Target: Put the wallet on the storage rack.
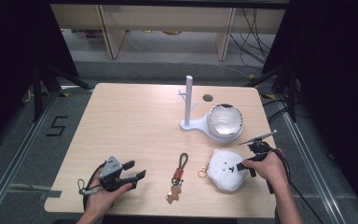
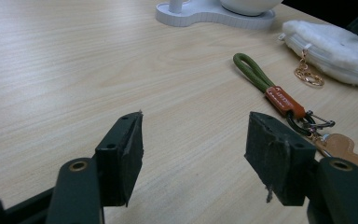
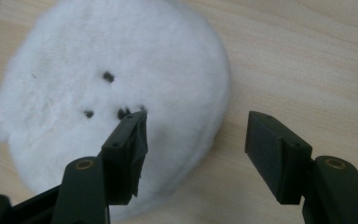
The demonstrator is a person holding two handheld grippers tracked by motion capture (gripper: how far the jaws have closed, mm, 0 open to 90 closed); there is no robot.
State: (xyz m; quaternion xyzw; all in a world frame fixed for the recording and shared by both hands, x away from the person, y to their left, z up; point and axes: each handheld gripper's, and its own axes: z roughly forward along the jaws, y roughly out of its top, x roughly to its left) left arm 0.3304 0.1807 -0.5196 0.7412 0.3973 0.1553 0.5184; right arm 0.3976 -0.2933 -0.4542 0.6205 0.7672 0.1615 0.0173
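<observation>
On the table (image 1: 135, 121), near its right front corner, lies a white plush pouch (image 1: 226, 170) with a small dark-dotted face. The right gripper (image 1: 243, 166) rests at the pouch's right edge, jaws spread wide. One jaw sits over the plush, the other over bare wood; nothing is clamped between them.

Behind the pouch stands a white stand (image 1: 188, 105) with an upright post and short pegs. Its base carries a glossy white bowl (image 1: 224, 121). The bowl's contents cannot be made out from above; the surface reads as a reflective dome or lining.

Between the two hands lies a keychain (image 1: 177, 177): green cord loop, orange tag, dark clip, and a tan leather figure at the front end. A gold ring (image 1: 202, 172) lies just beside the pouch's left edge.

The left gripper (image 1: 134, 171) rests on the table at front left, jaws wide apart and empty, well apart from the keychain.

View differences:
- Left gripper view: shows the pouch (image 2: 335, 49) side-on, with a zipper seam and the gold ring (image 2: 309, 74) hanging from it by a short chain. The keychain (image 2: 279, 98) lies just beyond the right-hand jaw.
- Right gripper view: shows the pouch (image 3: 116, 93) face in close detail, three dark dots on white fur.
- High view: shows both hands, the stand and the bowl together.
</observation>
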